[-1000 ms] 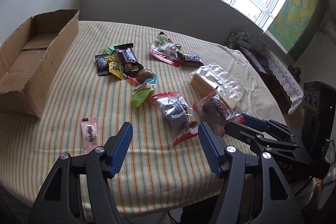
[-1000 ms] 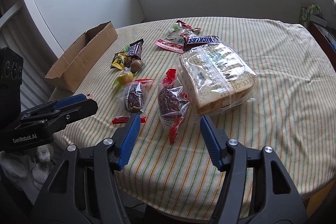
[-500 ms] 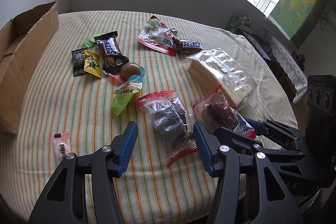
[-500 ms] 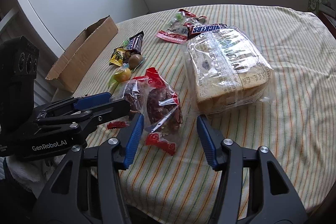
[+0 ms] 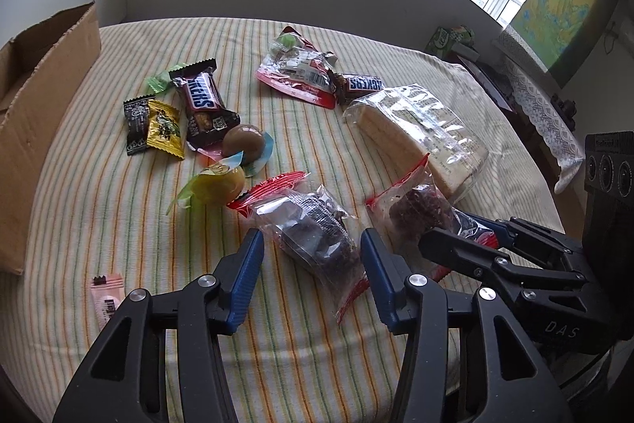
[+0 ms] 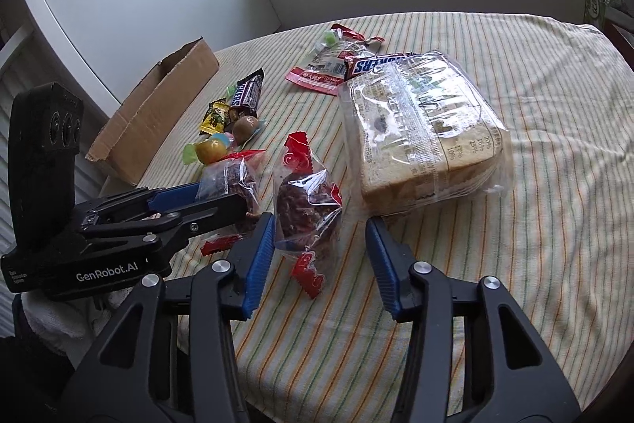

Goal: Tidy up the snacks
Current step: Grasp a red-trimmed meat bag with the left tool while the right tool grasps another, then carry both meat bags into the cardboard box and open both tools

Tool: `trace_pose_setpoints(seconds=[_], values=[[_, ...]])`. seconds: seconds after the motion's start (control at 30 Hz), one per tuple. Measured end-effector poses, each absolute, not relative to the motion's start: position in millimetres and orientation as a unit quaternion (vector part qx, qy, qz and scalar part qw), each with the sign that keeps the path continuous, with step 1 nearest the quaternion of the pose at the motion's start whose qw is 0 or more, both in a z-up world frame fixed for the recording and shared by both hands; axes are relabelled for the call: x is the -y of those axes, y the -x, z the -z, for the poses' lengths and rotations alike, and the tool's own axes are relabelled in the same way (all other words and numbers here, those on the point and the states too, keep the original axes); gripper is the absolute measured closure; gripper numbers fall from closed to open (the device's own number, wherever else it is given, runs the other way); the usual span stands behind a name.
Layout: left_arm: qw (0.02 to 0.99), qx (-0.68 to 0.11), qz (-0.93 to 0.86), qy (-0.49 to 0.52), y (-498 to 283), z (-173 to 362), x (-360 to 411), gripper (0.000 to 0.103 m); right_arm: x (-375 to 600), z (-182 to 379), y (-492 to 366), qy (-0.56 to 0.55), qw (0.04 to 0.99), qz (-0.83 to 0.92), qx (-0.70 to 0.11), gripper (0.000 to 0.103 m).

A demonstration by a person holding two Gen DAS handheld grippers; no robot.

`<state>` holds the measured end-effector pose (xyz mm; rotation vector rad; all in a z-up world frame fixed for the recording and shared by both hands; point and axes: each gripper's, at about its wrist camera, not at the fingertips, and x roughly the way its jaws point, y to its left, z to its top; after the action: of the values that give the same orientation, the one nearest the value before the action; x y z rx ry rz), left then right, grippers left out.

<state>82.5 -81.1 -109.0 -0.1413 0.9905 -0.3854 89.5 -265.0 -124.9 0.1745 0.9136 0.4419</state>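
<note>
While both pairs of tongs narrow over the striped desk, the biggest snack gets first look: the bread loaf in clear film, beyond the right tongs and a touch to their right. It's bulky, soft, squashable, with slick wrapping; I'd take it across its width, low and gently. Its long axis runs away from the tongs, cut face toward them.

Next, the two clear pouches with red crimped ends and dark lumpy contents. The right pouch sits between the right tongs' pads, hard by the left one, clear of the other; the jaws are closing, about a third open, not yet squeezing. It stands bunched, one red end up and away, the other trailing toward the tongs. Light, crinkly, likely slippery, so I'd grip the filled middle, not the flimsy seal.

The left pouch lies between the left tongs, jaws closing, roughly half open, pads off the film on both sides. Its long axis runs from far-left to near-right, slanting across the gap. Same handling: pinch the belly.

Smaller still, beyond the left tongs: Snickers bars, then wrapped sweets, light and stiff enough to nip anywhere. The cardboard box waits far left
</note>
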Motion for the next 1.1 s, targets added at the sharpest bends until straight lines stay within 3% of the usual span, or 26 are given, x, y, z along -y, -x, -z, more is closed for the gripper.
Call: trace_pose_setpoints(seconds=[0.17,0.3,1.1], values=[[0.859,-0.473,0.185,0.069,-85,111,82,0.054,259,125,-91,-0.080,0.869,-0.215,-0.438,0.054],[0.857,-0.472,0.192,0.082,-87,112,79,0.062,249,128,-93,-0.066,0.867,-0.223,-0.441,0.069],[0.878,-0.425,0.189,0.117,-56,76,25,0.065,200,78,-89,-0.010,0.888,-0.220,-0.403,0.070]])
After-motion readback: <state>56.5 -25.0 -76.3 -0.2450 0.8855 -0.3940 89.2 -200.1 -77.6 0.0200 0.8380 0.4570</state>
